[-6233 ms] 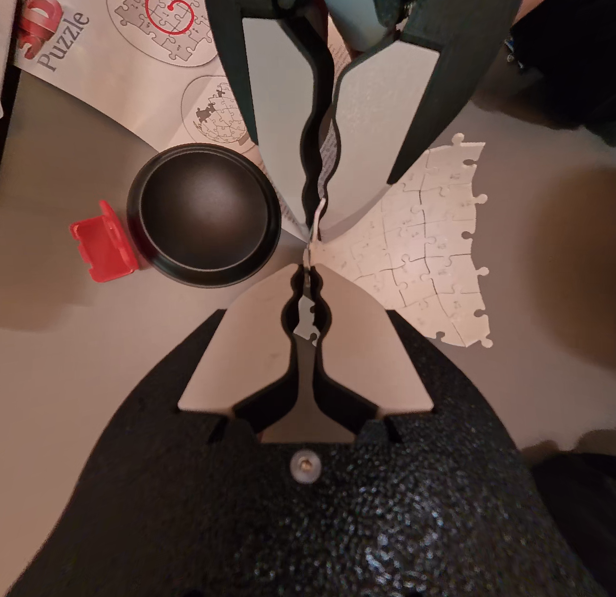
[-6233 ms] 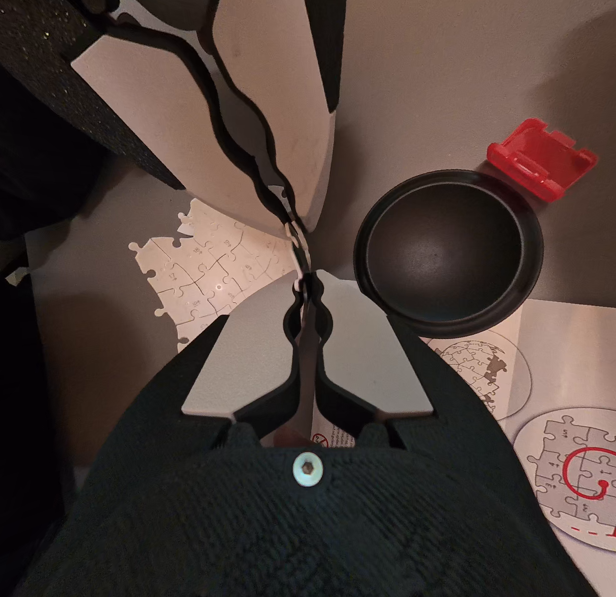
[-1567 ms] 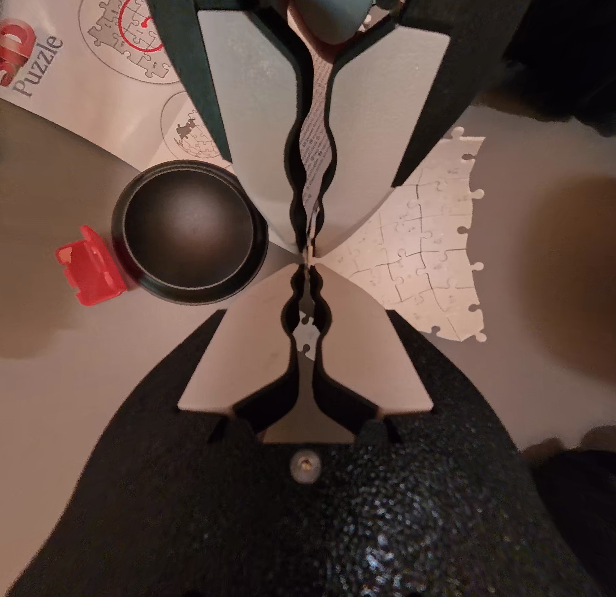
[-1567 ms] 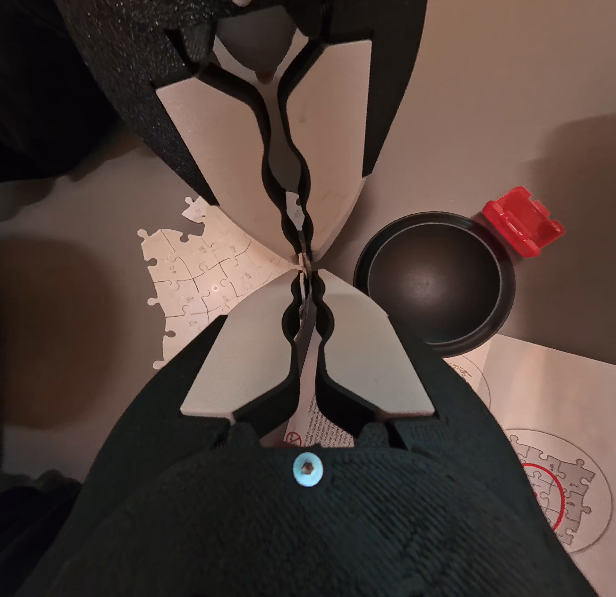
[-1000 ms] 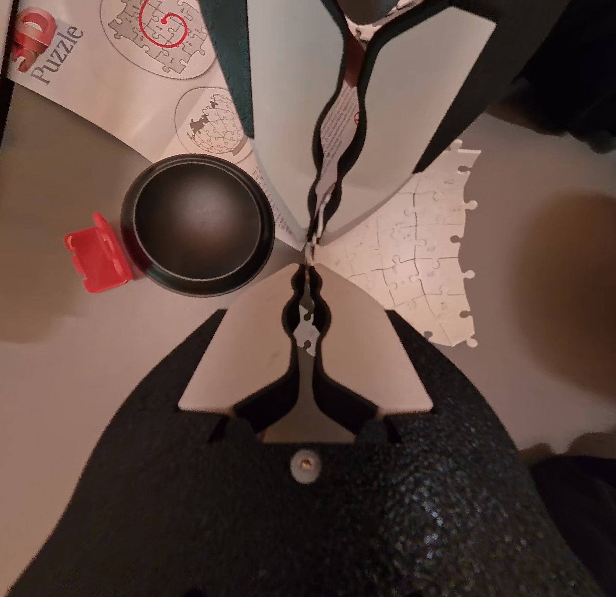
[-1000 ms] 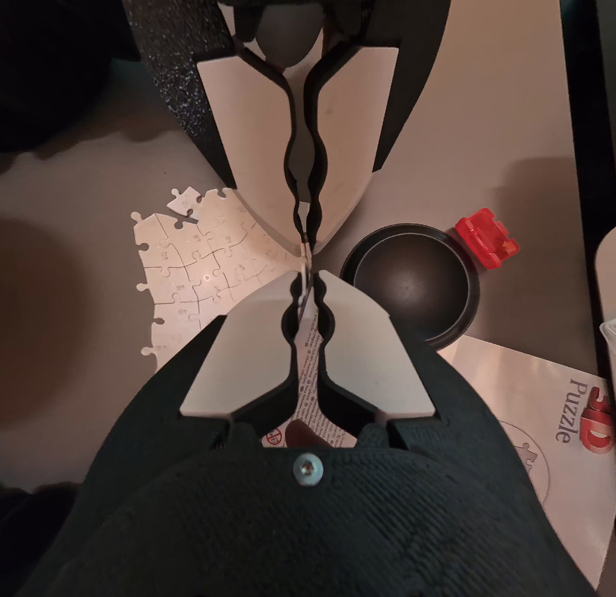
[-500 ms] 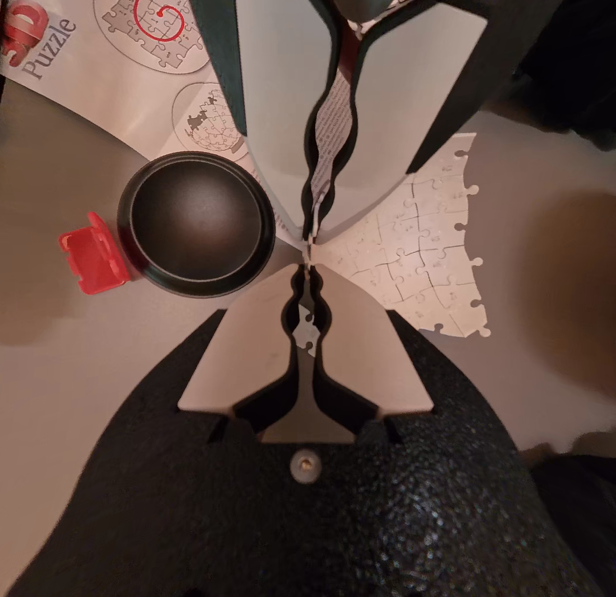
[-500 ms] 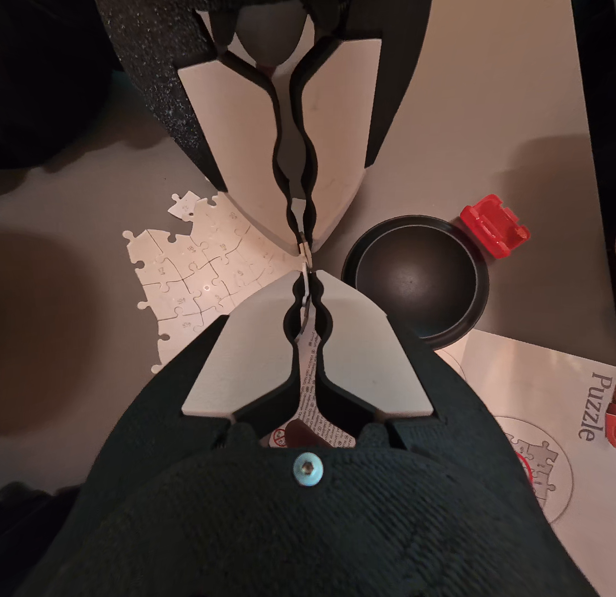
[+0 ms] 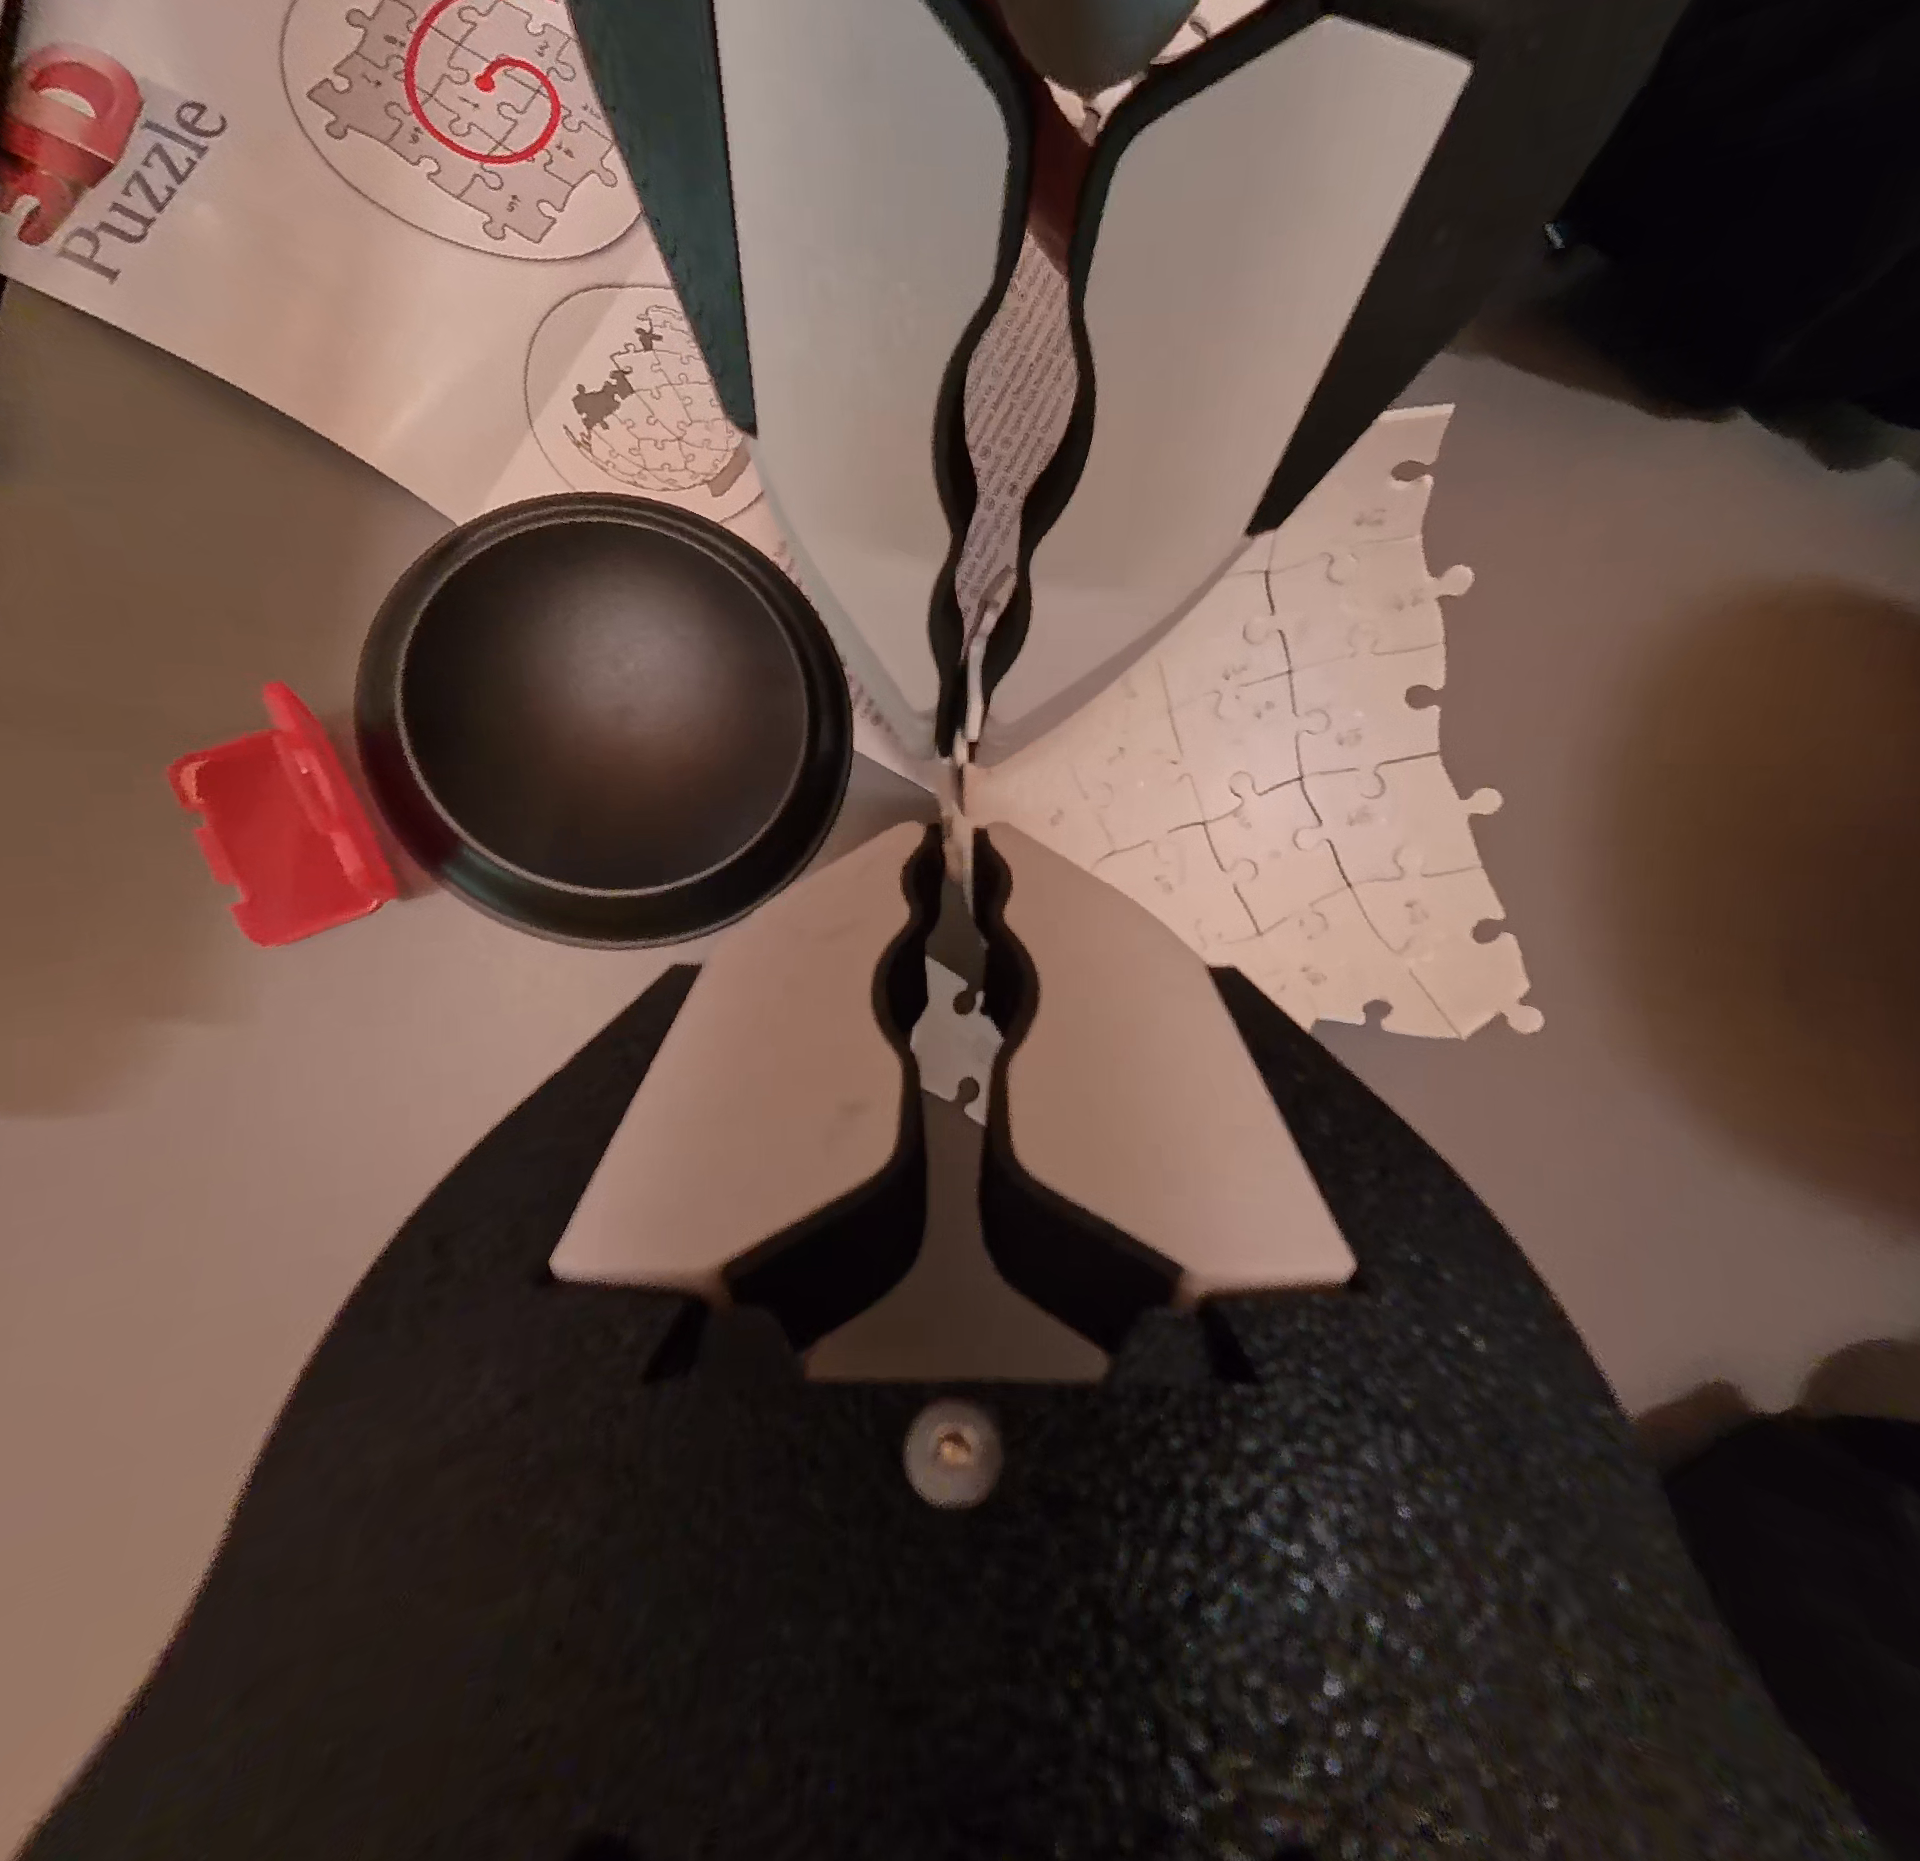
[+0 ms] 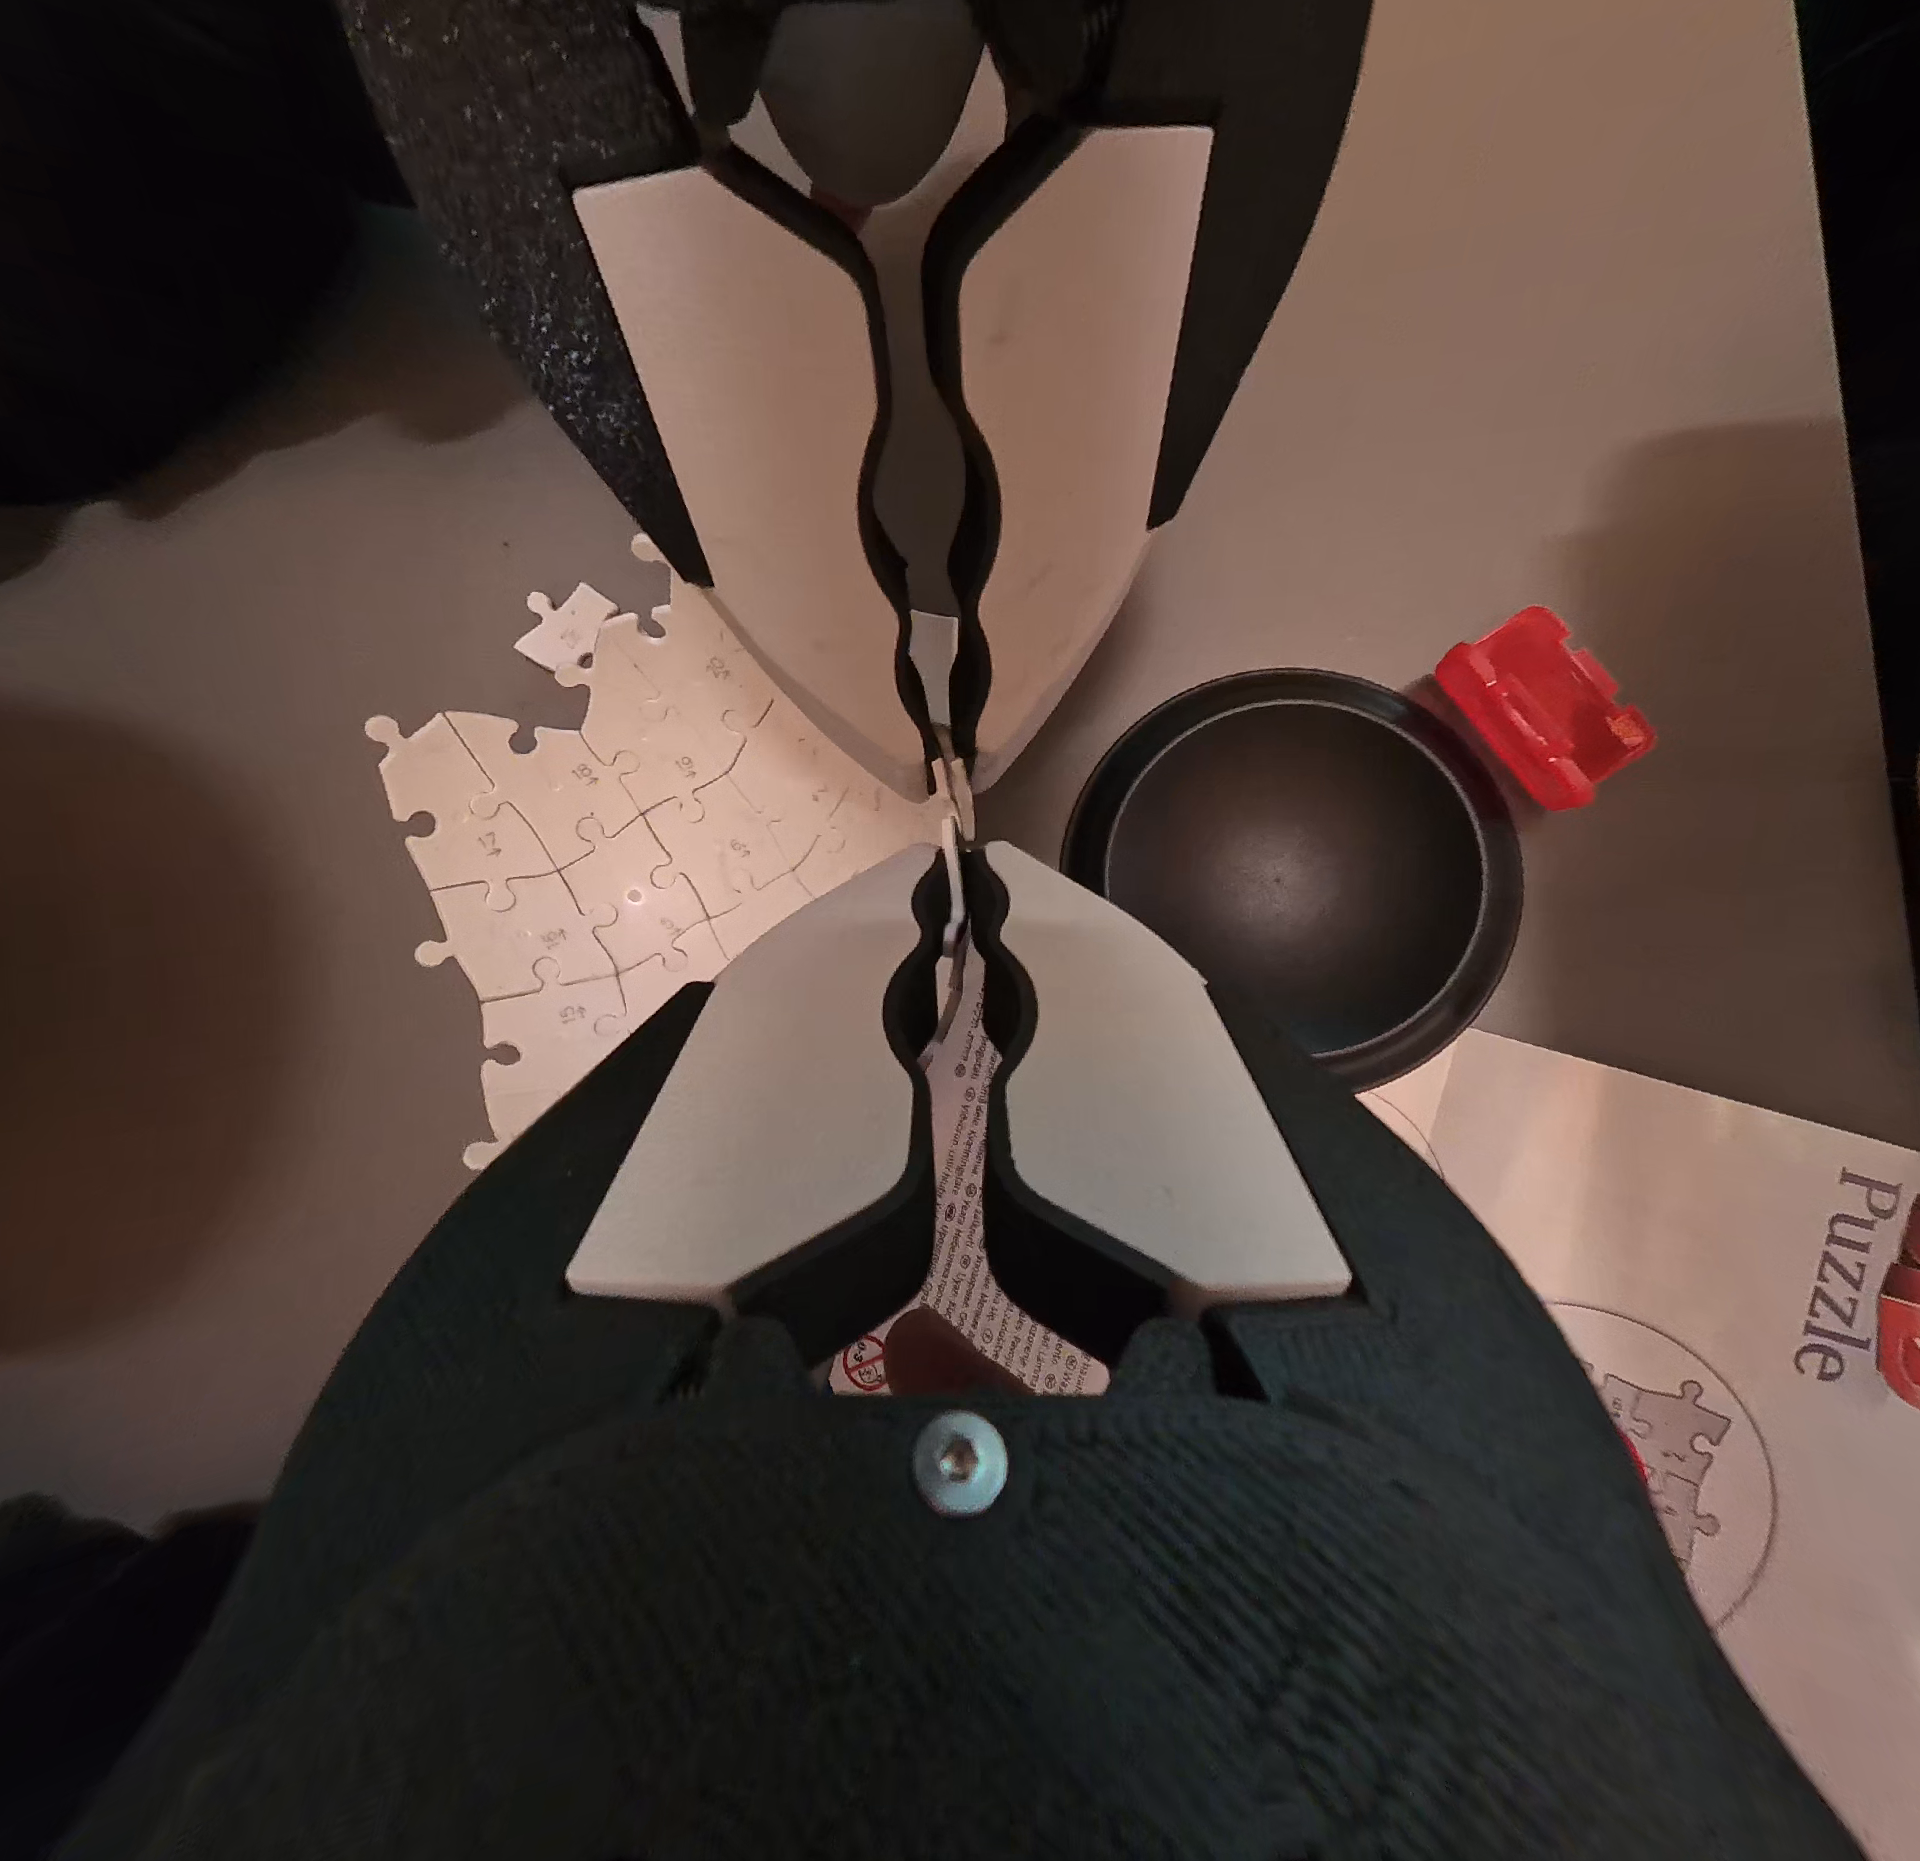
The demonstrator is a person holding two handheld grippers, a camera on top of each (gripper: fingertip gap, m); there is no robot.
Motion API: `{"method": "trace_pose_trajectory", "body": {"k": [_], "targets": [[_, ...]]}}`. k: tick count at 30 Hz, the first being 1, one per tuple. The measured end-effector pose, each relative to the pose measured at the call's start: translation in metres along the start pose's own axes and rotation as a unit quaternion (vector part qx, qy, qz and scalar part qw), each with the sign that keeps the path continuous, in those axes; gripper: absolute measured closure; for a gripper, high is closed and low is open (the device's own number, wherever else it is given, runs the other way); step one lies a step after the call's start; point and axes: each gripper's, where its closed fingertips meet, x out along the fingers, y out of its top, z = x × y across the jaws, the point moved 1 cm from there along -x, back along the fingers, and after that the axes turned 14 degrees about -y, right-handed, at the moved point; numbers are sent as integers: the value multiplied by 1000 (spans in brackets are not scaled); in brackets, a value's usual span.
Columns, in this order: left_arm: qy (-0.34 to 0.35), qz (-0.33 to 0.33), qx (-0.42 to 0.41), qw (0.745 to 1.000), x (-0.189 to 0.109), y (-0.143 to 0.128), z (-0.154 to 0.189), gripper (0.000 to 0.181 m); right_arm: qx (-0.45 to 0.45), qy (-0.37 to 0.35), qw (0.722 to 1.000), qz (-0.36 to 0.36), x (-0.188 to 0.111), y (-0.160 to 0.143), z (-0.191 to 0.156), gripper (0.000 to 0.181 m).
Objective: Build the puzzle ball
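Observation:
My left gripper (image 9: 958, 837) is shut on a small white puzzle piece (image 9: 964, 812), held edge-on above the table. My right gripper (image 10: 956, 851) is shut on another white piece (image 10: 952, 907). The two grippers meet tip to tip, and the held pieces touch edge to edge between them. The right gripper (image 9: 964, 749) comes in from the top of the left wrist view; the left gripper (image 10: 948, 762) comes in from the top of the right wrist view. A flat, partly joined white puzzle sheet (image 9: 1320, 772) lies on the table beneath, also in the right wrist view (image 10: 561, 876).
A black bowl-shaped stand (image 9: 603, 720) (image 10: 1288, 876) sits beside the grippers, with a red plastic clip (image 9: 281, 809) (image 10: 1548, 720) against it. A printed instruction sheet (image 9: 260, 201) (image 10: 1662, 1240) lies beyond. One loose piece (image 10: 569, 635) rests at the puzzle sheet's edge. My two grippers' fingertips are within a few centimetres of each other. Left tips and right tips are each some 10 centimetres from the red plastic clip (image 10: 1548, 720).
Both grippers stay shut and tip to tip on their pieces. They have tilted and shifted slightly against each other, so the table below drifts in both views.

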Motion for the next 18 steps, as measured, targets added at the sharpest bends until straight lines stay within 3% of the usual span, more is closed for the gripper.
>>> {"method": "trace_pose_trajectory", "body": {"k": [4, 18], "targets": [[4, 11, 5, 1000, 1, 6, 0, 169, 16, 2, 1000, -1, 3, -1, 2, 178], [15, 8, -19, 1000, 5, 8, -7, 174, 47, -2, 999, 2, 2, 0, 5, 178]]}}
